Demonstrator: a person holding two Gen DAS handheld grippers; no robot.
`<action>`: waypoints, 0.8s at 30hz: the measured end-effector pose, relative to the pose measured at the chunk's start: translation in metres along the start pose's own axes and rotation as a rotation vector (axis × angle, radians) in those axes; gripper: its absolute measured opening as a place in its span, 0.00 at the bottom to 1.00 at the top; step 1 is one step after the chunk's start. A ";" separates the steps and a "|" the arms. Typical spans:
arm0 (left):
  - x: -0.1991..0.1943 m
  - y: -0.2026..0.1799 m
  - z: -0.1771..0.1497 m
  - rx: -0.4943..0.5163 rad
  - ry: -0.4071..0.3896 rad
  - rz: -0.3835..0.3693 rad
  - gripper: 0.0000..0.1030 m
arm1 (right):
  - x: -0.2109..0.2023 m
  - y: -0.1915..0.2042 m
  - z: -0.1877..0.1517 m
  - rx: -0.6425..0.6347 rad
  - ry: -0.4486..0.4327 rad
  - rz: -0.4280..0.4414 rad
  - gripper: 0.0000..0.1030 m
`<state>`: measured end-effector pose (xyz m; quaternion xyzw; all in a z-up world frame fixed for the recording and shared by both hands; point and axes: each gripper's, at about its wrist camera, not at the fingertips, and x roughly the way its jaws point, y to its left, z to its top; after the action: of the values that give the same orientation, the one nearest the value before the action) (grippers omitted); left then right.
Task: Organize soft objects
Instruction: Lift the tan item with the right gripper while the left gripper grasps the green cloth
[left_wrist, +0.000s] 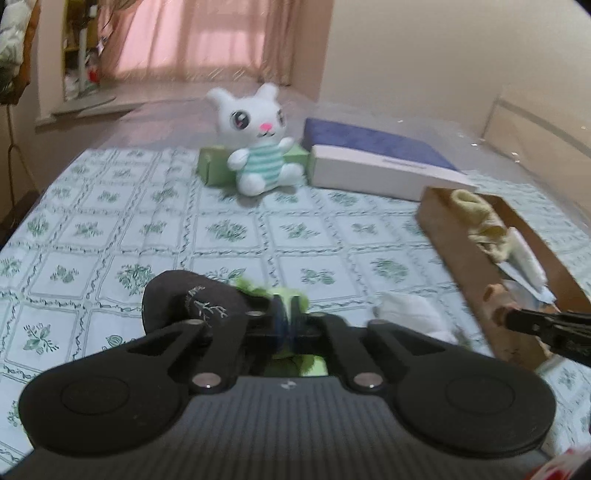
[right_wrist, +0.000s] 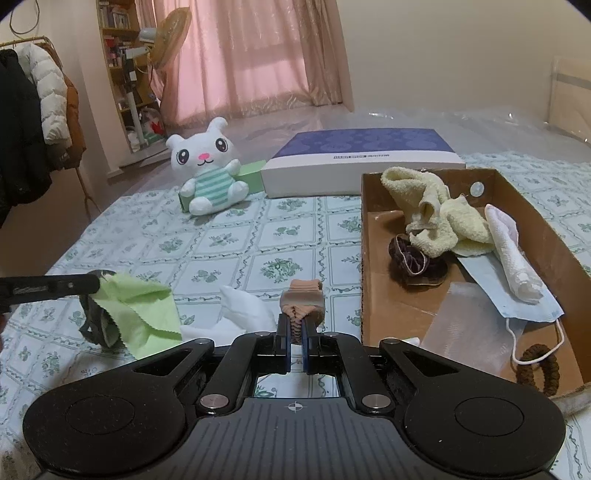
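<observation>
My left gripper (left_wrist: 288, 314) is shut on a light green cloth (left_wrist: 291, 297), with a black sock (left_wrist: 192, 299) against its left finger. In the right wrist view the green cloth (right_wrist: 140, 306) hangs from the left gripper's tip (right_wrist: 92, 284) with the dark sock (right_wrist: 98, 325) beneath. My right gripper (right_wrist: 295, 332) is shut on a ribbed pinkish-tan sock (right_wrist: 303, 299), held just left of the brown cardboard box (right_wrist: 369, 258). The box holds a yellow towel (right_wrist: 443, 218), a dark scrunchie (right_wrist: 413, 262), a white cloth (right_wrist: 513, 258), a face mask (right_wrist: 517, 299) and a brown hair tie (right_wrist: 535, 369).
A white cloth (right_wrist: 243, 310) lies on the floral tablecloth (right_wrist: 221, 243) between the grippers. A white plush bunny (right_wrist: 207, 170) leans on a green box (right_wrist: 251, 181) at the back. A purple-topped flat box (right_wrist: 362, 158) lies behind the cardboard box.
</observation>
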<state>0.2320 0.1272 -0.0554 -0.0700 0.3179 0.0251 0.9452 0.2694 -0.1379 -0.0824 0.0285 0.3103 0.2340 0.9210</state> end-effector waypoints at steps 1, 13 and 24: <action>-0.006 -0.002 -0.001 0.007 -0.004 -0.008 0.00 | -0.002 0.000 0.000 0.000 -0.002 0.000 0.05; -0.013 -0.009 -0.023 -0.018 0.082 -0.007 0.37 | -0.020 -0.002 -0.004 0.019 0.001 0.003 0.05; -0.001 -0.003 -0.026 -0.072 0.071 0.042 0.35 | -0.018 -0.009 -0.009 0.027 0.021 0.002 0.05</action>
<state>0.2156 0.1200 -0.0749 -0.0981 0.3516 0.0538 0.9294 0.2551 -0.1549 -0.0808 0.0386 0.3228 0.2308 0.9171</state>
